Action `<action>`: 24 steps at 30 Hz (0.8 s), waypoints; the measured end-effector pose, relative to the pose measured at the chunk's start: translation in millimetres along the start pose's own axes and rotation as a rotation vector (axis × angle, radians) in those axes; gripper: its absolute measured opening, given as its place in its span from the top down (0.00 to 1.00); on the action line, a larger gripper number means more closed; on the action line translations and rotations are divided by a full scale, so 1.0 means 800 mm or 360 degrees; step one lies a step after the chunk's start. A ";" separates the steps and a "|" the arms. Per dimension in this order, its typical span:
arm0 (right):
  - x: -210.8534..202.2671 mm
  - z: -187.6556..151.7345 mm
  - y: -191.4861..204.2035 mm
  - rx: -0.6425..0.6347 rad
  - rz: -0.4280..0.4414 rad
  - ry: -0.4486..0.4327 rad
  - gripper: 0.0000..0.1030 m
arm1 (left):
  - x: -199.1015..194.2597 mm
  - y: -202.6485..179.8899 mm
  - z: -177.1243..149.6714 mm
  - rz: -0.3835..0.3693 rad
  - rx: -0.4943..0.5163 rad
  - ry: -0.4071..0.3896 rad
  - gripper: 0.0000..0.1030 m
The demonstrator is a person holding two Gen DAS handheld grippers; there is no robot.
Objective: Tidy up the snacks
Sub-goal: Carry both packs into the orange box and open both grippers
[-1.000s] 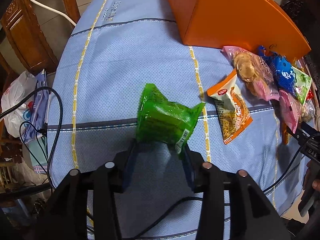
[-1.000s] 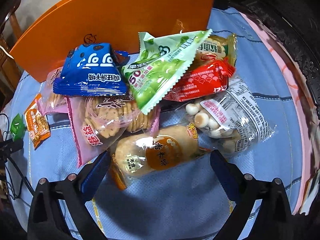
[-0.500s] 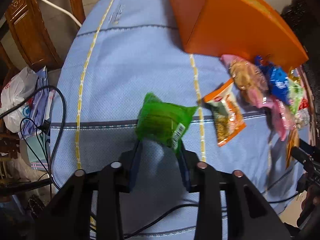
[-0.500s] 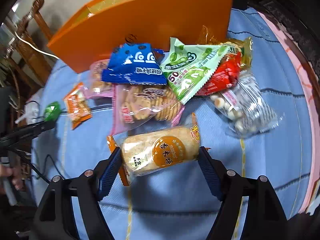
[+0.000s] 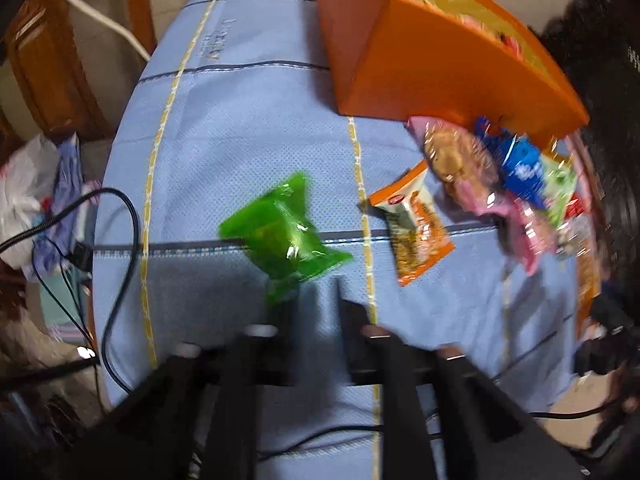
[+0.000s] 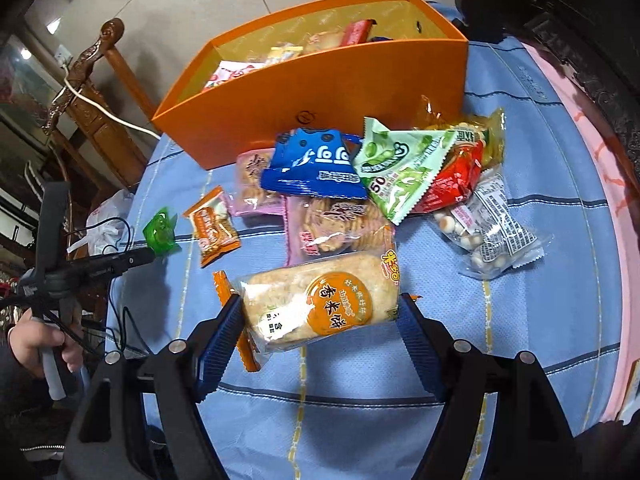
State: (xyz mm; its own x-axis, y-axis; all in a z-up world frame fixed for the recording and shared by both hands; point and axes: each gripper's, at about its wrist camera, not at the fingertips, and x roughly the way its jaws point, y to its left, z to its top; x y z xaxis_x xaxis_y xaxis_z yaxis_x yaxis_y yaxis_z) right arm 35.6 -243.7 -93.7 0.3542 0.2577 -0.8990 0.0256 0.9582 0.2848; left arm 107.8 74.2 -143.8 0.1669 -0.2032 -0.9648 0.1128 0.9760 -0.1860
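The right hand-held gripper point(image 6: 320, 316) clamped the rice-cracker pack point(image 6: 320, 304) by its slippery ends, so it risked sliding free short of the orange box point(image 6: 320, 92).

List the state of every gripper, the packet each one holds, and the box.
Left gripper: shut on green packet, pinched by its corner.
Right gripper: shut on rice cracker pack, lifted.
Orange box: open-topped, snacks inside.
Orange packet: lying flat on the cloth.
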 end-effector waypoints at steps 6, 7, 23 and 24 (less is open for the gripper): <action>0.005 0.000 0.005 -0.0018 0.0023 0.0018 0.25 | -0.013 0.027 0.020 0.0006 -0.0236 -0.0053 0.11; 0.006 0.000 0.007 -0.0025 0.0028 0.0020 0.25 | -0.007 0.031 0.026 -0.0004 -0.0284 -0.0035 0.11; -0.008 0.015 0.019 -0.0100 0.0061 -0.0056 0.25 | -0.003 -0.021 0.019 0.0219 -0.0104 -0.0015 0.68; -0.013 0.019 0.024 -0.0128 0.0061 -0.0084 0.25 | -0.011 -0.024 0.019 0.0206 -0.0097 -0.0032 0.68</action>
State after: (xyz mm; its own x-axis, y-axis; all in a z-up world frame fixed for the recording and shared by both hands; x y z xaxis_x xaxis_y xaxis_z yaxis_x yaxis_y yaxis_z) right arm 46.8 -229.6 -73.9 0.4021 0.2897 -0.8685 -0.0632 0.9551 0.2893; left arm 119.3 55.7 -128.7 0.1960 -0.0760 -0.9777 0.0296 0.9970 -0.0716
